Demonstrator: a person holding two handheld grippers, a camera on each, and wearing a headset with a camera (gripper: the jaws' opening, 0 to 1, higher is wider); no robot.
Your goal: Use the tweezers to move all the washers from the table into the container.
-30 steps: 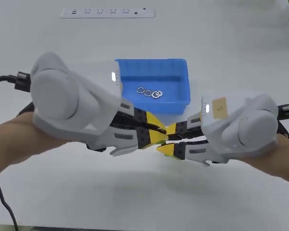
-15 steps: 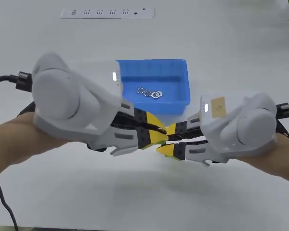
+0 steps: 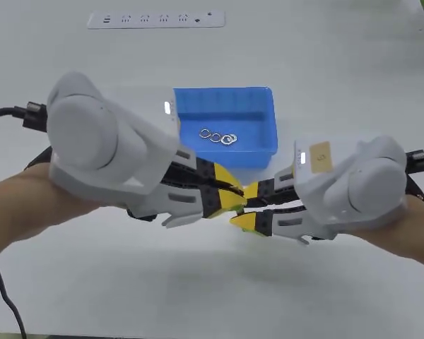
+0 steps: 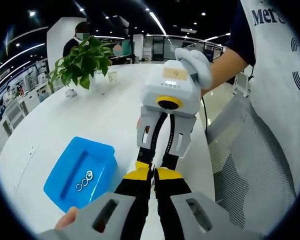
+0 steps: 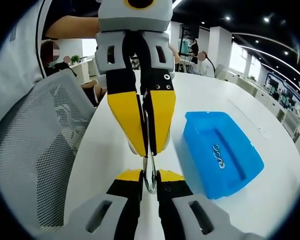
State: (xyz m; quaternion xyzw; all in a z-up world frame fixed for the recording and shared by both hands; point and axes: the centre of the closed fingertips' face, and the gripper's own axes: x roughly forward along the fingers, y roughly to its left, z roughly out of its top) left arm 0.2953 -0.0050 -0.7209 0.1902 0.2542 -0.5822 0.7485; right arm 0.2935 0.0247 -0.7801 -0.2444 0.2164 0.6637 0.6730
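count: three washers (image 3: pixel 218 136) inside one blue container (image 3: pixel 226 91); near it one tweezers (image 5: pixel 149 172), two grippers, namely left gripper (image 3: pixel 231 195) and right gripper (image 3: pixel 243 215); beyond it one power strip (image 3: pixel 155 19).

open-plan office or lab floor. big white table (image 3: pixel 353 63), power strip (image 3: pixel 155 19) at 12 o'clock in the head view. left gripper view: potted plant (image 4: pixel 82 57) at 10 o'clock, ceiling strip lights (image 4: pixel 157 22) at 12, mesh office chair (image 4: pixel 245 165) at 4. right gripper view: white pillars (image 5: pixel 217 42) at 1 o'clock.

glossy plastic container (image 3: pixel 249 116) — shiny metal washers (image 3: pixel 219 136), tweezers (image 5: pixel 150 176).
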